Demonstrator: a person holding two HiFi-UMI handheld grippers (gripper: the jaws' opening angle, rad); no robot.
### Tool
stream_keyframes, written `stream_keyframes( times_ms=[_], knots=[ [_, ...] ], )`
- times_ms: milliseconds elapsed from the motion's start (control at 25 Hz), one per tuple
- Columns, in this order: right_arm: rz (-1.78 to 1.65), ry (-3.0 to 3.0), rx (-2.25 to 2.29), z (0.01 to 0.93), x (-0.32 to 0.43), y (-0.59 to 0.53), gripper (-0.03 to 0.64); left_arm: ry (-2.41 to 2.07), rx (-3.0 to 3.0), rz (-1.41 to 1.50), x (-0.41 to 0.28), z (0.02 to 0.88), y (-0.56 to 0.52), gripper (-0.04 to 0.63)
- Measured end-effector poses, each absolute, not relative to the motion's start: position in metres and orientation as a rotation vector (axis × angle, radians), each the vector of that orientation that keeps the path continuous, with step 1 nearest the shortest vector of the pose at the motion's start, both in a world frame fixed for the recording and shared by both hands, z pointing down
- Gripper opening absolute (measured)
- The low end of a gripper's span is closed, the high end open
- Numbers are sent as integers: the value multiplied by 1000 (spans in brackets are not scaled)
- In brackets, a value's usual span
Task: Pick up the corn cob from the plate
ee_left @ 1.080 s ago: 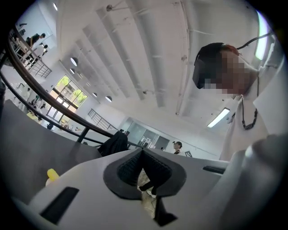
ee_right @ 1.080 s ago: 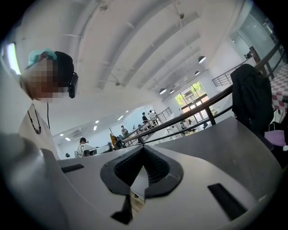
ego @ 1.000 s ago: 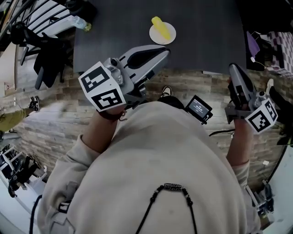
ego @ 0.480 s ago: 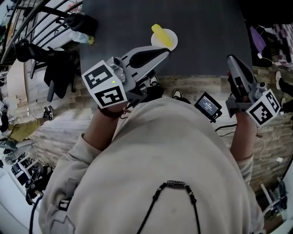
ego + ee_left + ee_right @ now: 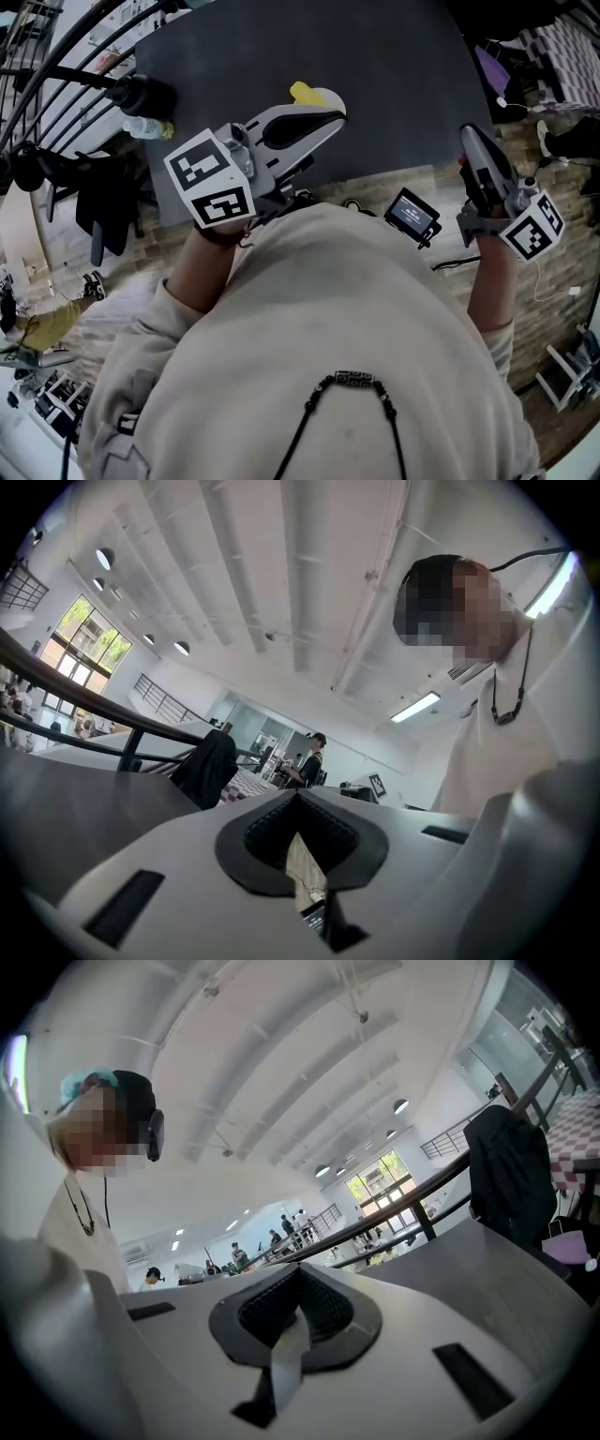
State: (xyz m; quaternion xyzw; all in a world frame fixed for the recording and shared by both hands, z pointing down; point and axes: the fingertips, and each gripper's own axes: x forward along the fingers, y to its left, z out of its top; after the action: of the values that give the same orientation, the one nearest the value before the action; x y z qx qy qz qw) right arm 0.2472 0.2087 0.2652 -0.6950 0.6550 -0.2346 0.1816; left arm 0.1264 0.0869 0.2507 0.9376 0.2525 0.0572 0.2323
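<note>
A yellow corn cob (image 5: 302, 92) lies on a white plate (image 5: 326, 97) on the dark table (image 5: 375, 66), seen only in the head view. My left gripper (image 5: 338, 114) hovers at the table's near edge; its tip covers part of the plate, just right of the cob. Its jaws are shut and hold nothing. My right gripper (image 5: 465, 137) is at the table's near right corner, shut and empty, far from the plate. In the left gripper view the left gripper (image 5: 298, 797) has its pads together; in the right gripper view so does the right gripper (image 5: 298, 1272). Neither of these views shows the cob.
A black jacket (image 5: 105, 202) hangs on a rack left of the table, with a plastic bottle (image 5: 145, 127) beside it. A small device with a screen (image 5: 411, 214) sits at my waist. Purple cloth (image 5: 492, 70) lies beyond the table's right edge. Railings run at the left.
The table and plate have come closer in the head view. My left gripper's tip now overlaps the plate, and my right gripper has reached the table's corner. Both stayed shut.
</note>
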Motion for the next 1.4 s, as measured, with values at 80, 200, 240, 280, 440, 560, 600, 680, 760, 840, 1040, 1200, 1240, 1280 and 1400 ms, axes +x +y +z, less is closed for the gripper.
stream_keyframes(
  times_ms=[80,200,240,280,440,560,600,680,760,840,1040,1200,1240,1280,1400],
  knots=[
    [-655,1854,-1974,263,241,192,15,726,2569,175,118,256,75,2],
    [-647,1865,-1921,259,226,160,15,818,2628,276,107,271,70,2],
    [-652,1866,-1912,259,220,150,15,838,2651,296,106,275,69,2],
    [-664,1868,-1915,260,216,142,15,850,2660,296,106,276,67,2],
    [-753,1889,-1955,272,203,118,15,832,2614,235,100,271,45,2],
    [-801,1914,-1945,277,205,94,15,767,2592,247,85,283,21,2],
    [-806,1927,-1941,278,209,85,15,733,2595,256,83,287,11,2],
    [-808,1976,-1947,280,216,66,15,650,2610,260,79,289,-8,2],
    [-818,2051,-1956,285,220,48,15,573,2613,238,74,285,-22,2],
    [-826,2115,-1940,290,221,31,15,523,2613,219,70,282,-32,2],
    [-862,2176,-1865,299,220,4,15,406,2607,215,64,287,-51,2],
    [-895,2214,-1838,305,220,-7,15,352,2625,223,65,291,-58,2],
    [-906,2223,-1836,308,220,-9,15,344,2623,220,65,292,-59,2],
    [-918,2230,-1836,311,221,-10,15,338,2620,218,66,293,-59,2],
    [-955,2239,-1830,322,222,-16,15,319,2613,218,65,298,-60,2]
  ],
)
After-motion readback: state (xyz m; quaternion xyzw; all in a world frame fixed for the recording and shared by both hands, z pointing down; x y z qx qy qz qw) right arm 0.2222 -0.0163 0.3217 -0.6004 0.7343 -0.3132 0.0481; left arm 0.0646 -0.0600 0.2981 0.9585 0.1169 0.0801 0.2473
